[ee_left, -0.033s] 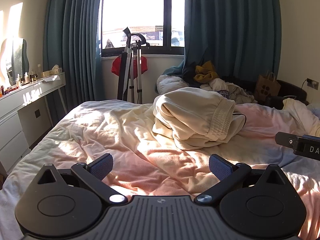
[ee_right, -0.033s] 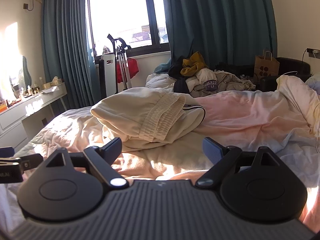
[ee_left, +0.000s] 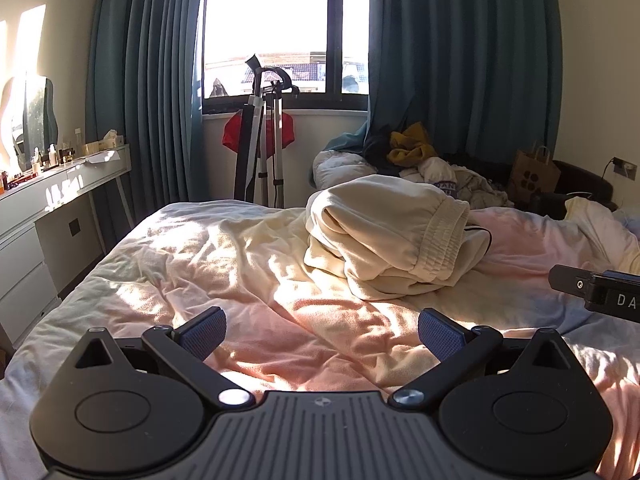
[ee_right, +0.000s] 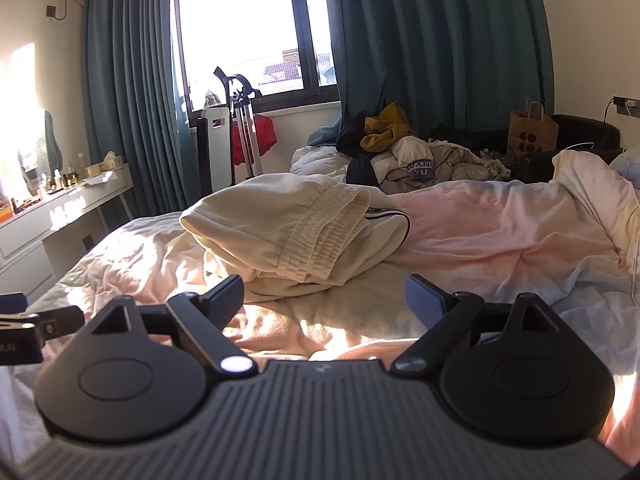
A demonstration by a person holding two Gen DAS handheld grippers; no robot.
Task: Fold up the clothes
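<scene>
The cream garment (ee_left: 384,236) lies bunched in a heap on the bed (ee_left: 192,264) ahead of us, not yet folded by our judgement, while our left gripper (ee_left: 320,332) and right gripper (ee_right: 324,300) hover spread wide, holding nothing

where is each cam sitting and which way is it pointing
Left wrist: rides on the left hand-held gripper, facing across the bed toward the window; its open fingers show, with the right hand-held gripper at the right edge.
Right wrist: rides on the right hand-held gripper, same heading; its open fingers show.
Shared: the cream garment, the clothes pile.
</scene>
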